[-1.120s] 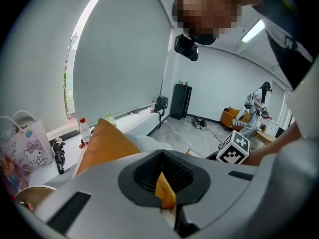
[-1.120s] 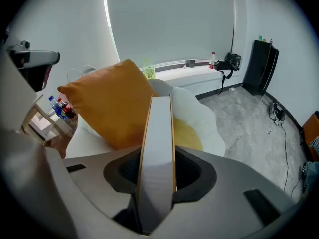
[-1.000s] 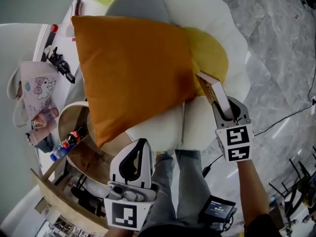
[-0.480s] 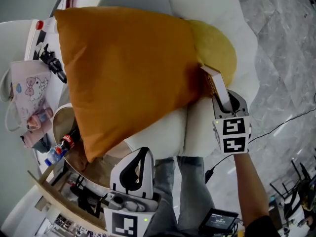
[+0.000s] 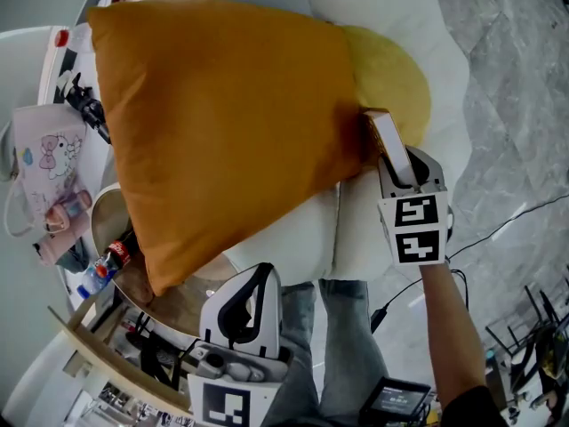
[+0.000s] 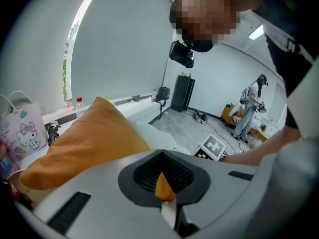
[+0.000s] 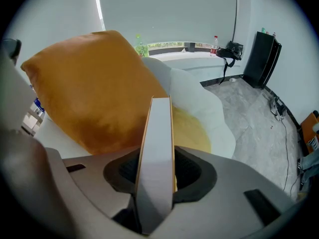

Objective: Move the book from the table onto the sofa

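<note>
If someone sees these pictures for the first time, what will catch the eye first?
The big orange cushion fills the middle of the head view and rests on the white sofa. At the cushion's right edge, the right gripper is shut on a thin book. It holds the book on edge, close to the sofa's yellow centre.

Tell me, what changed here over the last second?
The right gripper, with the book clamped edge-up in its jaws, came down closer to the white sofa, right beside the orange pillow. Unchanged: the book stays gripped, and the left gripper stays shut, low by the person's legs.
</note>
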Available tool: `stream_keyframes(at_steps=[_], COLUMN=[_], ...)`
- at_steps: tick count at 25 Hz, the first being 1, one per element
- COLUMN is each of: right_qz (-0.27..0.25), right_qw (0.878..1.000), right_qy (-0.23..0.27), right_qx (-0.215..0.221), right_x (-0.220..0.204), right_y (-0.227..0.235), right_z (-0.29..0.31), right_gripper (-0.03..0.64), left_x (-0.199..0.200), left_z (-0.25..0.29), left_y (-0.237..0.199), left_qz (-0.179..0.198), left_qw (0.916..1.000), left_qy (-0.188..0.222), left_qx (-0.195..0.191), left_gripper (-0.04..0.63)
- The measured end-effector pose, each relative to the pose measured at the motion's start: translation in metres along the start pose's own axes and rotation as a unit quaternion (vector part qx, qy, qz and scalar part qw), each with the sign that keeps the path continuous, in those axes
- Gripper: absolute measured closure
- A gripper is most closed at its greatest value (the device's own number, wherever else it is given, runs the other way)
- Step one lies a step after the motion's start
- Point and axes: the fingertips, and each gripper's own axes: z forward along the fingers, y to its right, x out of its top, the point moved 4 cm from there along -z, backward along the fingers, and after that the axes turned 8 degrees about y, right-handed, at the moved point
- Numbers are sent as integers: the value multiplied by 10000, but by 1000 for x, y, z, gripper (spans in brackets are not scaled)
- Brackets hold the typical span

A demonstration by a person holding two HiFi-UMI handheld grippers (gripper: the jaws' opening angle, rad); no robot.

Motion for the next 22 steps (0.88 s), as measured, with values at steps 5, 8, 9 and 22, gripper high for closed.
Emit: stream_keyframes(at_steps=[5, 8, 9, 22], right_qz=[77, 70, 58, 122], right_qw=[9999, 9996, 9996, 9994], right_qy=[75, -6, -16, 95], right_qx=[122, 263, 277, 324], right_x=[0, -3, -3, 10], right_y=[-4, -6, -6, -7], right_z=[0, 0, -1, -42], right_gripper=[455, 426, 426, 423], left_x=[-5, -8, -9, -15], left_z=[3, 5, 6, 29], left_y=[-2, -2, -3, 11], left_qz=[-12, -20, -19, 208], left_qw=[10000, 10000, 10000, 9982], left_qy=[-40, -64, -72, -503], left_qx=[-18, -29, -33, -249], left_gripper=[585, 585, 586, 586])
